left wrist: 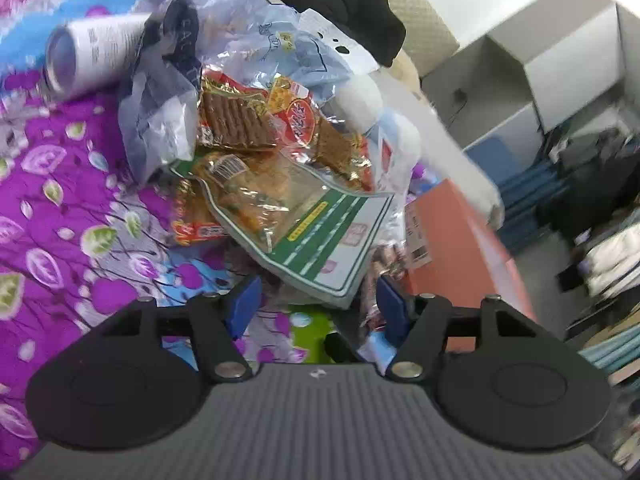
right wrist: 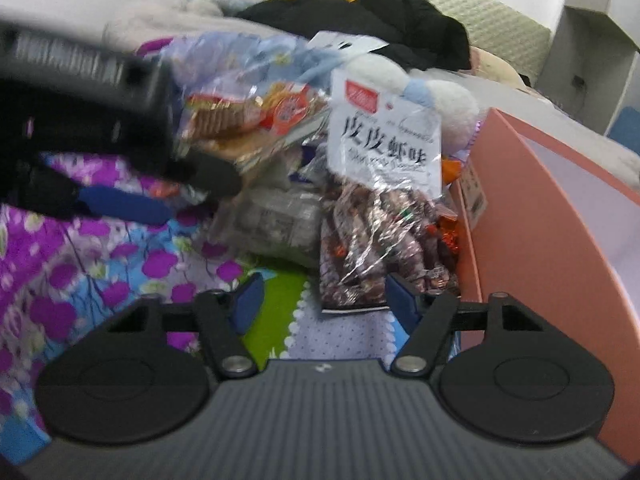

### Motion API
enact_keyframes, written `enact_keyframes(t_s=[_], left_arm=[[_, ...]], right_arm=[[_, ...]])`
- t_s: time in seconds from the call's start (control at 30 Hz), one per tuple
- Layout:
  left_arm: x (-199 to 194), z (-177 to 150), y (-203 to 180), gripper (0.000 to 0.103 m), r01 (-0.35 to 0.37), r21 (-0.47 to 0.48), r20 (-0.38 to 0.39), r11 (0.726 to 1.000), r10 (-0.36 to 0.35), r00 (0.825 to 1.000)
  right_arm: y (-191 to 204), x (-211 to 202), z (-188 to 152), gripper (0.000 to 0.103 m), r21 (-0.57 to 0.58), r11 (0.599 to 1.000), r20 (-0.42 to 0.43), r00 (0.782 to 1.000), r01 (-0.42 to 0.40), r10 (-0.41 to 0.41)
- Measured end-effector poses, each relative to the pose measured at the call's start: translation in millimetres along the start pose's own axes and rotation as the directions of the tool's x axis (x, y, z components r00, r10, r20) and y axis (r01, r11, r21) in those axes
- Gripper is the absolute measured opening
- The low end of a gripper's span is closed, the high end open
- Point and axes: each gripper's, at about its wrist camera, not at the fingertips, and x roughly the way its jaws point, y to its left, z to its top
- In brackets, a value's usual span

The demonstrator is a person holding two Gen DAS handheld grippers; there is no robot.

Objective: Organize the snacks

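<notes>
Looking through the left wrist camera, I see the snack pile on the floral bedspread [left wrist: 60, 208], and I take the green-and-white snack bag [left wrist: 320, 236] as my landmark. My left hand-held gripper [left wrist: 316, 300] stands with its blue pads apart; the bag's lower corner dips between them, but neither pad presses on it, so I hold nothing. Just behind the bag lies a red pack of brown wafers [left wrist: 240, 120]. Further behind and to the left, a white cylinder [left wrist: 92, 56] lies on its side beside a crumpled pale blue plastic bag [left wrist: 160, 92]. To the right of the green-and-white bag stands an orange box [left wrist: 460, 248], close to the pile. Behind everything, black clothing [left wrist: 352, 4] is heaped.

Through the right wrist camera, that bag is mostly hidden by other packets, so I cannot place it well. My right hand-held gripper [right wrist: 320, 300] is also parted, with the bottom edge of a clear bag of dark wrapped sweets [right wrist: 384, 224] between the pads; the right pad sits very near it, and I cannot tell if it touches. That bag leans beside the orange box. The left hand-held gripper shows blurred at upper left.
</notes>
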Motion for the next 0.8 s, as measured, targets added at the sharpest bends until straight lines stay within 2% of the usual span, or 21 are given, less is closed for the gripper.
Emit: enact_keyframes(t_s=[0.03, 0.13, 0.17, 0.23, 0.3, 0.4, 0.47, 0.5, 0.53, 0.8], left_arm=[[0.6, 0.4, 1.0, 0.069, 0.016, -0.014, 0.002, 1.0, -0.016, 1.0], [2.6, 1.4, 5.7, 0.069, 0.044, -0.058, 0.013, 0.997, -0.044, 0.999], [4.1, 1.8, 7.2, 0.067, 0.044, -0.073, 0.014, 0.996, -0.043, 0.999], [6.7, 2.5, 11.7, 0.058, 0.043, -0.11, 0.013, 0.993, -0.042, 0.999], [9.6, 2.8, 15.4, 0.052, 0.065, -0.146, 0.009, 0.987, -0.064, 0.998], [13.6, 2.0, 17.3, 0.035, 0.07, -0.176, -0.001, 0.982, -0.071, 0.997], [14.0, 1.1, 15.9, 0.025, 0.068, -0.178, -0.009, 0.982, -0.071, 0.997], [14.3, 0.2, 15.9, 0.013, 0.067, -0.177, -0.016, 0.982, -0.071, 0.997], [12.8, -1.3, 15.8, 0.007, 0.058, -0.18, -0.023, 0.982, -0.063, 0.998], [-16.7, -14.5, 8.1, 0.003, 0.052, -0.161, -0.004, 0.986, -0.054, 0.999]], right_arm=[[1.8, 1.7, -0.5, 0.039, -0.011, 1.0, -0.009, 1.0, 0.01, -0.01], [6.9, 5.8, -2.8, 0.037, -0.045, 0.999, -0.014, 0.999, 0.031, -0.032], [9.3, 6.5, -3.6, 0.033, -0.066, 0.997, -0.013, 0.999, 0.05, -0.051], [10.8, 7.0, -3.4, 0.019, -0.076, 0.995, -0.01, 0.998, 0.068, -0.069], [11.8, 4.6, -3.0, 0.014, -0.085, 0.994, -0.002, 0.997, 0.072, -0.073], [13.4, -2.3, -2.7, 0.005, -0.103, 0.991, 0.017, 0.997, 0.083, -0.082], [14.4, -8.3, -2.1, 0.005, -0.11, 0.99, 0.029, 0.996, 0.088, -0.085], [14.3, -11.7, -2.4, 0.004, -0.113, 0.99, 0.033, 0.996, 0.087, -0.084], [13.7, -14.4, -2.3, 0.004, -0.115, 0.99, 0.035, 0.996, 0.086, -0.082], [9.1, -49.4, -7.7, 0.003, -0.118, 0.99, 0.04, 0.997, 0.078, -0.073]])
